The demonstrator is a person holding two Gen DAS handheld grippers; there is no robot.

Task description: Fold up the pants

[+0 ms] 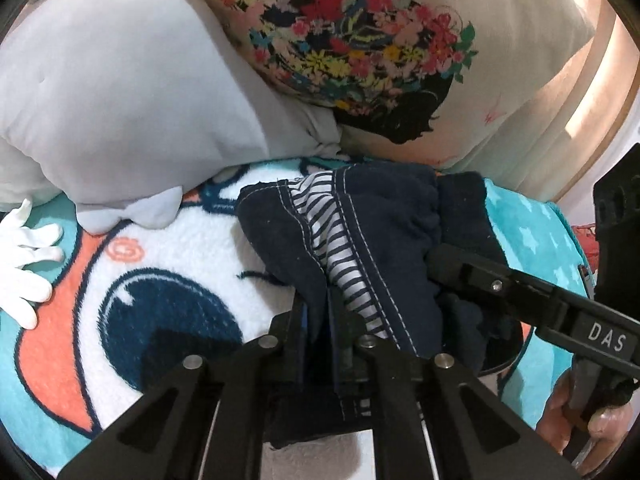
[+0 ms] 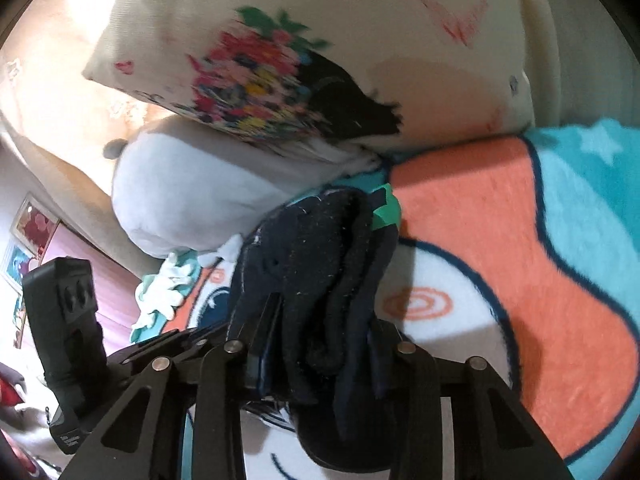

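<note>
Small dark navy pants [image 1: 384, 236] with white stitching and a striped lining lie bunched on a cartoon blanket [image 1: 168, 264]. My left gripper [image 1: 318, 312] is shut on a fold of the navy cloth. My right gripper [image 1: 436, 258] comes in from the right and its fingers press into the same bundle. In the right wrist view the pants [image 2: 320, 264] hang thick and crumpled between the fingers of my right gripper [image 2: 320, 320], which is shut on them. A green tag [image 2: 386, 210] shows at their far end.
A grey pillow [image 1: 120, 96] and a cream pillow with a flower print [image 1: 360, 48] lean at the back of the blanket. A white plush hand [image 1: 24, 252] lies at the left edge. The left gripper's body [image 2: 64, 320] stands at the left.
</note>
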